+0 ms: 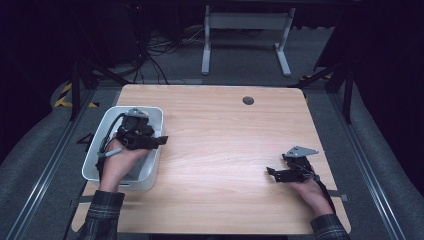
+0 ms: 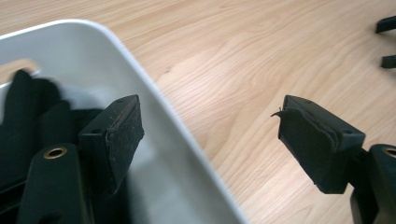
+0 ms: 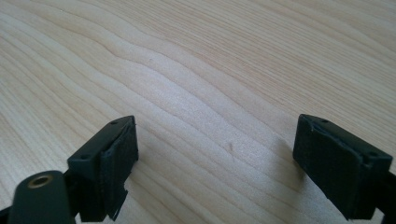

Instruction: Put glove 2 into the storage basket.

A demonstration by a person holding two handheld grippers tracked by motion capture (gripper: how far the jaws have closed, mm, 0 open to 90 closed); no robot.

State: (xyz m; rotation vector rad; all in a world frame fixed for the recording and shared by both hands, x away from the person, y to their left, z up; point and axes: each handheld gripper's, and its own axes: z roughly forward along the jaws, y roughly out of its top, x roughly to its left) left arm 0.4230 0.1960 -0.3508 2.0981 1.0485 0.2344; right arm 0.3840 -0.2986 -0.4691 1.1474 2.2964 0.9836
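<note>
Straddling the bin rim, left hand-held gripper gapes wide.

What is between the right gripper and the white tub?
Nothing visible. Bare wooden table lies between the right gripper and the white tub, where the left gripper hangs open over the near rim.

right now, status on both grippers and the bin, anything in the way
Left gripper open, jaws straddling the white bin's right wall. Right gripper open, empty, low over bare table. Dark items in the bin, unclear what. Nothing between the grippers.
</note>
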